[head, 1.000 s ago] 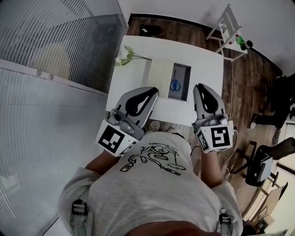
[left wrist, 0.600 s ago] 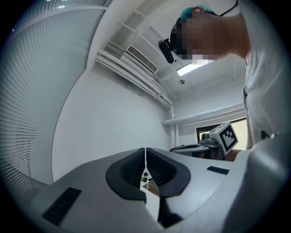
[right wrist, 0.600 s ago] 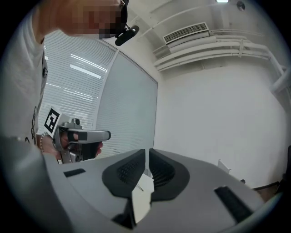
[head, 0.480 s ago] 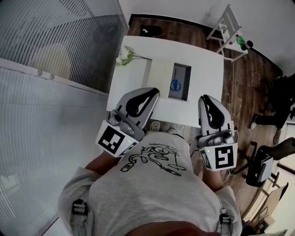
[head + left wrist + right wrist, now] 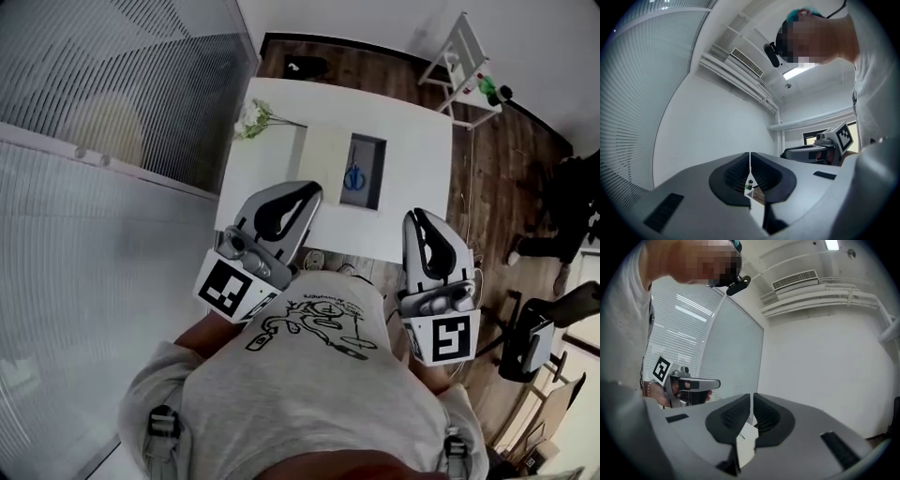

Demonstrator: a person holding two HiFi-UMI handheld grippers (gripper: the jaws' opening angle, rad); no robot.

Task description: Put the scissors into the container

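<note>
The scissors (image 5: 355, 175) lay in the container (image 5: 373, 155); your left hand-held gripper (image 5: 312, 190) and right hand-held gripper (image 5: 416, 216) were pressed together, empty; holding both off the bench (image 5: 412, 141) seemed wisest.

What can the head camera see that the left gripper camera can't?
Only the head view plainly shows the white table, the blue scissors lying in the dark container, the flowers and the wooden floor. Only the left gripper view shows the ceiling with its air vent and a lamp. Both show the left tongs, shut and empty, the right tongs and the person's pale shirt.
</note>
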